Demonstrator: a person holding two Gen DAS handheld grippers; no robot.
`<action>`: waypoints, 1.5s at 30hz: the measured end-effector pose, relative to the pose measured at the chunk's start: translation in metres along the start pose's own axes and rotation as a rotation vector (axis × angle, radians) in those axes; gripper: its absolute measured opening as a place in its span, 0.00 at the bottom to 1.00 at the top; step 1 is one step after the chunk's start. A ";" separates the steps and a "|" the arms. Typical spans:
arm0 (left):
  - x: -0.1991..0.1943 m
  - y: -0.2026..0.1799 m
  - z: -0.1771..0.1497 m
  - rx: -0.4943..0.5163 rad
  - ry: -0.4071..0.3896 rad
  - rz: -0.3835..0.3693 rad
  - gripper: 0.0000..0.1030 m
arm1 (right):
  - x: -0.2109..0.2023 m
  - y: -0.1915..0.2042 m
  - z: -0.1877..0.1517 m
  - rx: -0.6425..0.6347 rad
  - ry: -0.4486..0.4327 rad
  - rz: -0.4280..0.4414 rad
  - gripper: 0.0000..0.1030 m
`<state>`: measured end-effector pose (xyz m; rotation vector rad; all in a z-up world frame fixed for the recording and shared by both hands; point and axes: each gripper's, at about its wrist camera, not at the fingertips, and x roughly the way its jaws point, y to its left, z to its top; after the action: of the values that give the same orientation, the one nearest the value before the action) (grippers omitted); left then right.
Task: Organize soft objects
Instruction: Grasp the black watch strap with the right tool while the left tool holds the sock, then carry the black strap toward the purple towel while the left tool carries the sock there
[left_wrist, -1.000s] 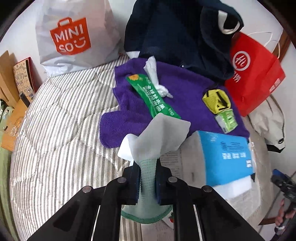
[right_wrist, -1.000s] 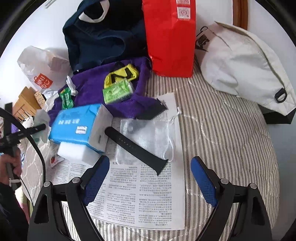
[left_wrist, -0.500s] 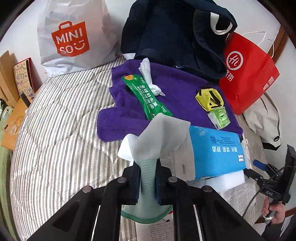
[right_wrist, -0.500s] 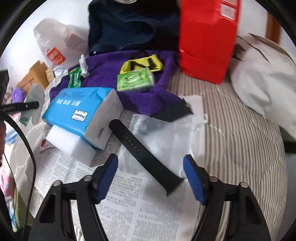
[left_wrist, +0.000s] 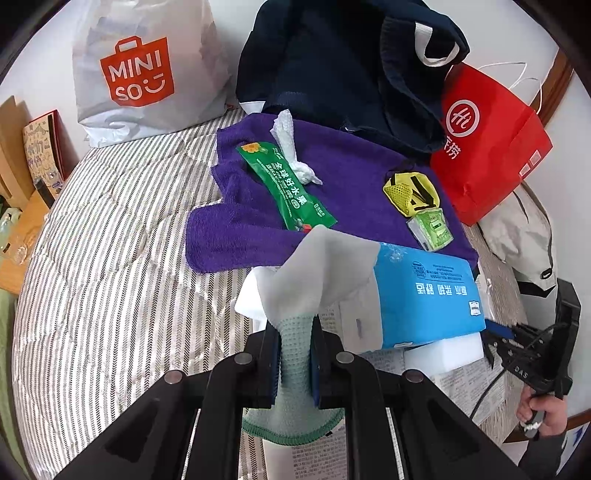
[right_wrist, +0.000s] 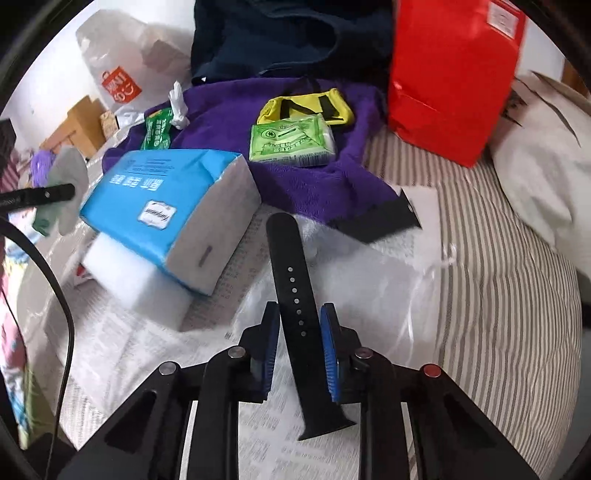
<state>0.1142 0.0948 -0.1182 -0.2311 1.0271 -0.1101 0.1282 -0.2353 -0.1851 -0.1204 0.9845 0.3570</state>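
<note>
Your left gripper (left_wrist: 294, 354) is clamped on the grey-green cloth (left_wrist: 317, 280), which stands up from between the pads above the newspaper (right_wrist: 155, 332). Your right gripper (right_wrist: 299, 347) is closing, with the black watch strap (right_wrist: 295, 295) lying between its 2 blue pads (right_wrist: 328, 350); a narrow gap shows on each side, so they are not pressing it. The strap lies on a clear plastic bag (right_wrist: 388, 288) over the newspaper. Just to its left the blue tissue pack (right_wrist: 170, 206) leans on a white foam block (right_wrist: 140, 280). Behind them the purple towel (left_wrist: 347, 173) carries a green snack wrapper (left_wrist: 284, 184), a small green tissue packet (right_wrist: 291, 142) and a yellow pouch (right_wrist: 306, 105), all on the striped bed (left_wrist: 110, 266).
</note>
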 end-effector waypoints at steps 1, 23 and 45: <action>0.000 0.000 -0.001 0.001 0.000 -0.004 0.12 | -0.002 0.001 -0.003 0.014 0.022 -0.003 0.22; -0.009 -0.005 -0.020 0.001 -0.017 -0.018 0.12 | -0.004 0.032 -0.026 -0.066 0.117 -0.030 0.21; -0.020 -0.015 -0.020 0.010 -0.043 -0.027 0.12 | -0.033 0.009 -0.037 0.048 0.043 0.038 0.20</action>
<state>0.0872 0.0816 -0.1079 -0.2373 0.9805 -0.1340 0.0796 -0.2446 -0.1775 -0.0660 1.0381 0.3666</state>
